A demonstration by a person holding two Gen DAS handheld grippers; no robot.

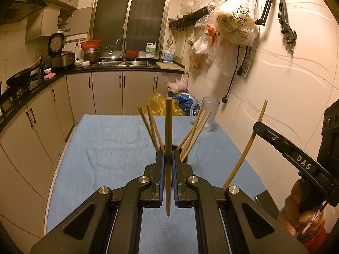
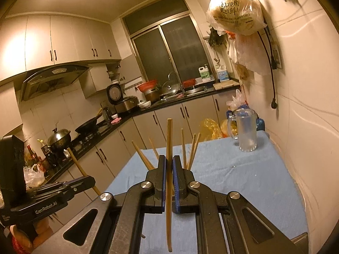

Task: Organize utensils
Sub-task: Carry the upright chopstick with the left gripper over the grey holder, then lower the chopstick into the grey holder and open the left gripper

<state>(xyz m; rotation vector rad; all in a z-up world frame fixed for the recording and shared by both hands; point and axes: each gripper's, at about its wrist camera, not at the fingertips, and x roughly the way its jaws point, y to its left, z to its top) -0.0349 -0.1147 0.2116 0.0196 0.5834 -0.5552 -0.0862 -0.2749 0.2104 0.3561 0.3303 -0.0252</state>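
Left gripper (image 1: 168, 158) clamped on one upright chopstick (image 1: 168, 127), right gripper (image 2: 168, 165) clamped on another chopstick (image 2: 169, 148). Both just before the dark holder (image 1: 184, 158) on the blue cloth (image 1: 106, 148). Better to lower each tip slowly between the leaning sticks, then release.

The left gripper (image 1: 168, 158) is level over the table, its jaws pinched nearly together on a thin upright stick; the right gripper (image 2: 168, 165) sits just beside it, clamped the same way; a bare hand (image 1: 300, 207) grips its handle.
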